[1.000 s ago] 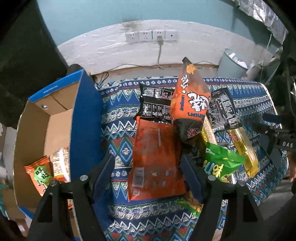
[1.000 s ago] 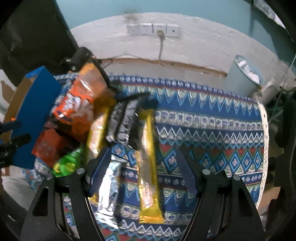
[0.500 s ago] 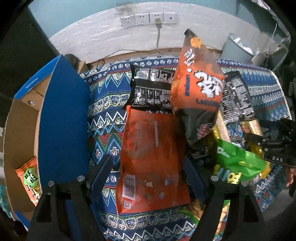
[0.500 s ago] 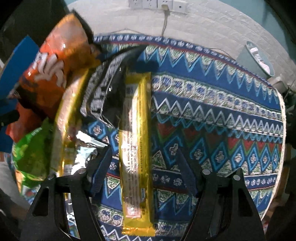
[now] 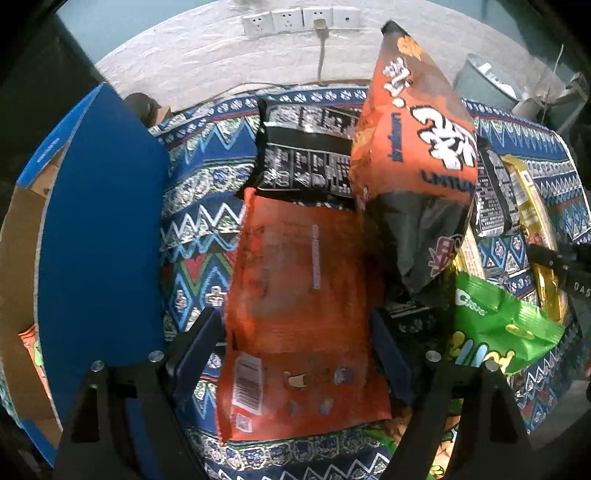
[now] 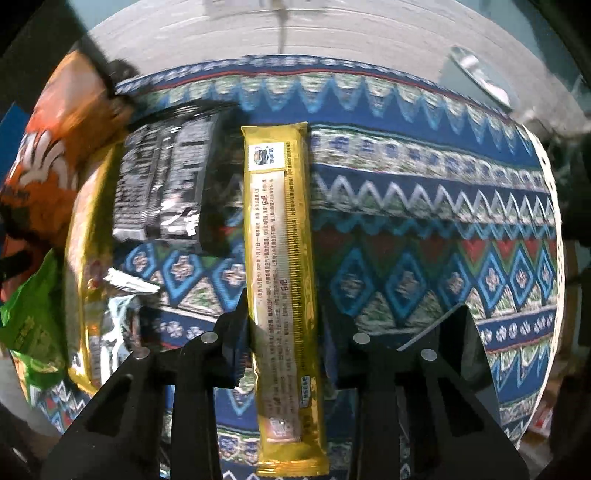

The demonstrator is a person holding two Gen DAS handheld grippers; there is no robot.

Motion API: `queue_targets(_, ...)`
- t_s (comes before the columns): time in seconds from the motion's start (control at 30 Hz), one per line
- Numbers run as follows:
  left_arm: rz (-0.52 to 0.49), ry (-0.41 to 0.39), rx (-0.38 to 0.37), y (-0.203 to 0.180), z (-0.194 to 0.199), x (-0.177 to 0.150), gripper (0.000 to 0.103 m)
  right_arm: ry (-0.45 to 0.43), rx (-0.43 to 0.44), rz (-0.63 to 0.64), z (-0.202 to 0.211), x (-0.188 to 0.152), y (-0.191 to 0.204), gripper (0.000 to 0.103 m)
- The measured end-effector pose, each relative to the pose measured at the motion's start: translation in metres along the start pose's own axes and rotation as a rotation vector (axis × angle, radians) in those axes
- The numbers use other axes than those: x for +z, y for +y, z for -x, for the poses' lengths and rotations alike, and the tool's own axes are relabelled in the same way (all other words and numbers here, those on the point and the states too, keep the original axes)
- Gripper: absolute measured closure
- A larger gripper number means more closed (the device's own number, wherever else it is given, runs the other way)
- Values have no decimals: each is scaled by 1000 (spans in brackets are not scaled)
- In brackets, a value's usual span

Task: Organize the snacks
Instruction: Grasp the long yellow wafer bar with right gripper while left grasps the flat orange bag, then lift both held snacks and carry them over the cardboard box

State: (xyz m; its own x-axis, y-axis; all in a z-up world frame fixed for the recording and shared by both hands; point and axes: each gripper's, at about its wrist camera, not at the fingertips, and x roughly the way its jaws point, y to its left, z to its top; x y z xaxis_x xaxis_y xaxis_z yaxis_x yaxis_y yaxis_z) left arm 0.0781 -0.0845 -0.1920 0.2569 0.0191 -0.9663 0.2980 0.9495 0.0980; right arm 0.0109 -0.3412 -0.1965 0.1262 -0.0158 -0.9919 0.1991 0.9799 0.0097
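Note:
In the left wrist view my left gripper (image 5: 295,328) is open, its fingers on either side of a flat red-orange snack bag (image 5: 299,295) lying on the patterned cloth. A black bag (image 5: 303,162), a tall orange bag (image 5: 410,129) and a green bag (image 5: 502,332) lie around it. In the right wrist view my right gripper (image 6: 286,325) has closed in on a long gold packet (image 6: 280,258), both fingers against its sides. Black packet (image 6: 166,181) and a second gold packet (image 6: 88,258) lie to its left.
An open cardboard box with blue outside (image 5: 99,229) stands at the left, a snack bag inside it. The patterned tablecloth (image 6: 424,221) stretches to the right. A grey bin (image 5: 484,85) and wall sockets (image 5: 299,20) are behind the table.
Both grippers have moved down and closer to the table. The right fingers have closed from wide open onto the sides of the gold packet. The left fingers stay open around the red-orange bag.

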Motion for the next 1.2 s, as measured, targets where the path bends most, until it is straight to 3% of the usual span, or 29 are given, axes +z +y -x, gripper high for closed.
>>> queue_targets(0.3, -26, 19, -9, -9, -18, 2, 16, -18, 19, -2, -3, 0, -5, 57)
queue_targets(0.47, -69, -2, 31, -16, -25, -1, 16, -37, -15, 35, -6, 8, 4, 55)
queue_targets(0.53, -84, -21, 39, -20, -23, -3, 25, -39, -39, 61, -6, 9, 9, 55)
queue_targets(0.6, -97, -28, 33, -19, -21, -6, 34, -48, -63, 85, -7, 9, 17, 71)
queue_targets(0.63, -110, -30, 32, -21, -21, -7, 42, -49, -71, 90, -10, 7, 20, 71)
queue_targets(0.83, -164, -66, 54, -29, -9, -11, 63, -54, -71, 71, 4, 5, 6, 72)
queue_targets(1.2, -110, -110, 54, -23, 25, -21, 70, -118, -53, 69, 56, 0, 19, 72)
